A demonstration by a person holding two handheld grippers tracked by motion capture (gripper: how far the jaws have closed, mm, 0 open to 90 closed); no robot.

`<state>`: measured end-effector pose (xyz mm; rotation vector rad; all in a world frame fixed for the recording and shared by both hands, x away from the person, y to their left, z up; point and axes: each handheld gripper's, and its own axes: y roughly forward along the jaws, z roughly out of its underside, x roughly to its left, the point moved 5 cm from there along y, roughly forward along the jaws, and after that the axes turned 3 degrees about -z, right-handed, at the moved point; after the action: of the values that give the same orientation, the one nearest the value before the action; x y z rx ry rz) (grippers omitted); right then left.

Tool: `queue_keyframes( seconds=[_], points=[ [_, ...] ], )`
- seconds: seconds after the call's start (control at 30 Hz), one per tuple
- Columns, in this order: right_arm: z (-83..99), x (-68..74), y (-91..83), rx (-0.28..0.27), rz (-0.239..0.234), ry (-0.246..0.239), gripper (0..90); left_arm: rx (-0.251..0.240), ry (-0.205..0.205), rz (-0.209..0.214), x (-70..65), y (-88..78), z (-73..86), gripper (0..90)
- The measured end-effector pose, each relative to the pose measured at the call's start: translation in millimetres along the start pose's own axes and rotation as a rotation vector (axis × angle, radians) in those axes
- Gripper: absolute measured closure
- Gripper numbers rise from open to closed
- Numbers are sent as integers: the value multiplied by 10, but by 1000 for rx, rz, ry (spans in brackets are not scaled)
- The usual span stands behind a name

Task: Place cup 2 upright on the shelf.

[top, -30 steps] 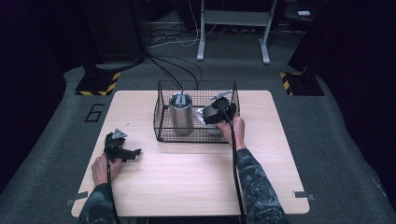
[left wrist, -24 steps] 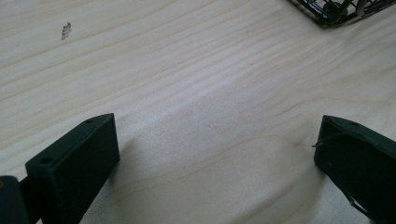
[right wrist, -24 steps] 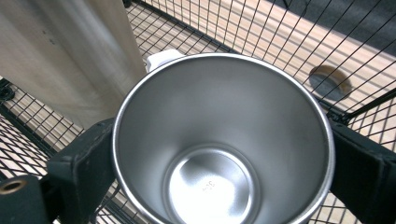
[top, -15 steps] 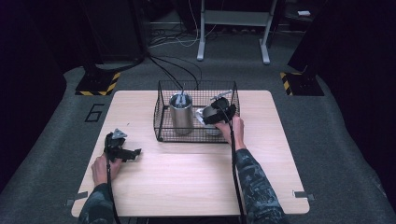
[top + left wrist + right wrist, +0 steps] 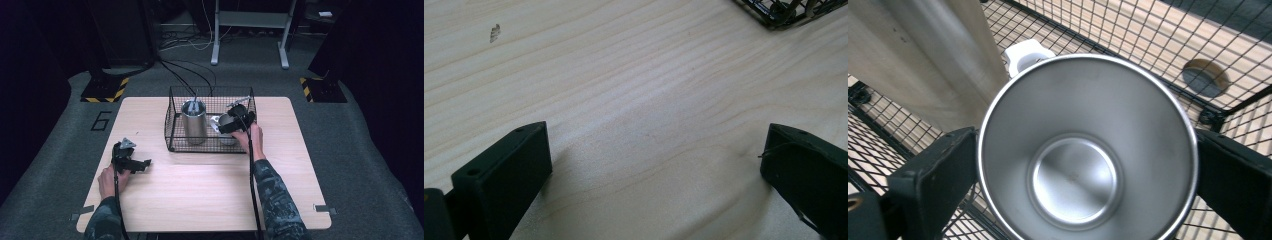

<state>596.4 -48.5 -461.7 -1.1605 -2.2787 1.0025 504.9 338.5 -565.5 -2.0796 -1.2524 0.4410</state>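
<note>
**Jaws on the cup rim**

My right gripper [image 5: 1083, 170] has its 2 jaws pressed on opposite sides of the steel cup [image 5: 1087, 150], inside the wire basket [image 5: 172, 125]. It looks light, rigid and slick; I would grip below the rim. My left gripper [image 5: 654, 170] sits wide open, holding nothing, on the table [image 5: 624, 75].

Your right gripper [image 5: 235, 120] is over the right half of the wire basket [image 5: 172, 125], down at a small steel cup [image 5: 226, 124]; jaw contact can't be read from up here. Tall steel canister [image 5: 193, 121] stands upright in the basket's left half. Your left gripper [image 5: 131, 161] sits on the table [image 5: 200, 190], front-left, well apart from the basket.
</note>
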Motion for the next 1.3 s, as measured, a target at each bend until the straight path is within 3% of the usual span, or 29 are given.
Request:
queue_keyframes(
  seconds=[0.23,0.27,0.37,0.4,0.47,0.6,0.83,1.07,1.17,1.3],
  points=[
    [-43,45,-99,-37,-5,-20,7,0,0,0,0,0,0,1],
    [-58,66,-125,-43,-1,-40,3,0,0,0,0,0,0,1],
    [-74,112,-161,-56,-14,-42,6,0,-1,0,-1,0,0,2],
    [-95,151,-199,-62,-13,-72,6,0,-1,0,-1,0,0,1],
    [-100,173,-213,-64,-11,-72,6,0,0,0,-1,0,0,2],
    [-132,264,-341,-72,-14,-120,6,0,-1,0,-1,0,0,1],
    [-119,342,-543,-99,-39,-138,9,0,0,0,0,0,0,2],
    [-24,414,-832,-133,-51,-171,4,0,0,0,0,0,0,1],
    [103,453,-976,-139,-50,-177,0,0,0,0,0,0,0,1],
    [213,460,-1043,-154,-51,-181,0,0,0,0,0,0,0,1]
  ],
)
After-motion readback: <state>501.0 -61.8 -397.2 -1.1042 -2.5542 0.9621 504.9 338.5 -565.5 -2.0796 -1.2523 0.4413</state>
